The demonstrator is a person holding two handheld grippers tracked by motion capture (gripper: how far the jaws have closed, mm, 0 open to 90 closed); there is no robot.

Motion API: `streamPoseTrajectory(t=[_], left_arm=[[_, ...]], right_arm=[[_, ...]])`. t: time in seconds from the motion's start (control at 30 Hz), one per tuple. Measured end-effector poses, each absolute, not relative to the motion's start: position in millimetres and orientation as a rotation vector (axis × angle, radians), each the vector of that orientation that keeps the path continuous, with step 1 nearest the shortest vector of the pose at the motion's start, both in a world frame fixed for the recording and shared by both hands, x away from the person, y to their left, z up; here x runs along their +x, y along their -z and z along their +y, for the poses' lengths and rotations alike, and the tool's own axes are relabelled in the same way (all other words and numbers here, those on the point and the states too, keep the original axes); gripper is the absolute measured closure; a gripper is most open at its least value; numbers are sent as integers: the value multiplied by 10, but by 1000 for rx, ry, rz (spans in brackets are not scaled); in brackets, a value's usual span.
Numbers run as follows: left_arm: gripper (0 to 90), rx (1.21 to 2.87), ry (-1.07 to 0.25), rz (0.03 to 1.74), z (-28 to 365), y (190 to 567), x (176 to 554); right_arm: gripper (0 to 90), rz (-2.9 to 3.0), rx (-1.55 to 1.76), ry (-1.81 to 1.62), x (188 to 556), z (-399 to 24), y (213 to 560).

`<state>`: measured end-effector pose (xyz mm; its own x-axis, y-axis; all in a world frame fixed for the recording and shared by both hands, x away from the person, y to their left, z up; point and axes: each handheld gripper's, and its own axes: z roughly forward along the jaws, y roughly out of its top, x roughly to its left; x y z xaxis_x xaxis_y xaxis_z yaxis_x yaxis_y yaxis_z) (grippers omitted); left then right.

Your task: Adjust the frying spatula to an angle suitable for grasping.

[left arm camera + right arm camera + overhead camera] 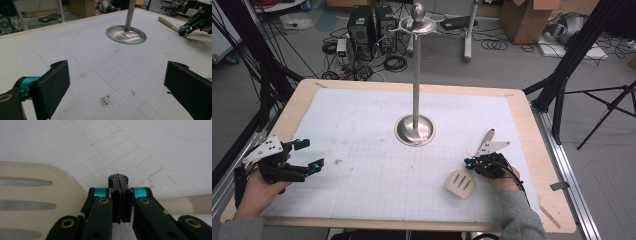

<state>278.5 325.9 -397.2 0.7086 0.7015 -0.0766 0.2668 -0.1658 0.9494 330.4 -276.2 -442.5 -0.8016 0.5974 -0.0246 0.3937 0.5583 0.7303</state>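
My right gripper [472, 163] sits at the near right of the table [362, 90], its fingers [121, 195] pressed together right over the neck of the spatula [461, 184]. Whether they pinch the neck or merely rest on it I cannot tell. The spatula lies flat, its long axis running from the slotted blade at the near side up to the handle end [487, 136] on the far side, slanting slightly right. My left gripper [307, 156] is well apart at the near left, fingers [53, 85] spread wide with nothing between them, so the right hand is plainly the nearer. The tall metal stand [415, 129] rises mid-table, far-left of the spatula; I judge it the only obstacle for any lift toward it.
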Motion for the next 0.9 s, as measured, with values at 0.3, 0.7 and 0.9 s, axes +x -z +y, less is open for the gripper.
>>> streamPoseTrajectory(t=[0.3, 0.7, 0.9], left_arm=[[69, 1747, -453, 776, 3263, 3983, 2806], [69, 1750, -446, 777, 3249, 3989, 2814], [69, 1749, -448, 777, 3253, 3989, 2812]], right_arm=[[900, 2513, 828, -1107, 3264, -2803, 4423], [900, 2525, 849, -1147, 3215, -2877, 4419], [900, 2546, 854, -1190, 3167, -2945, 4423]])
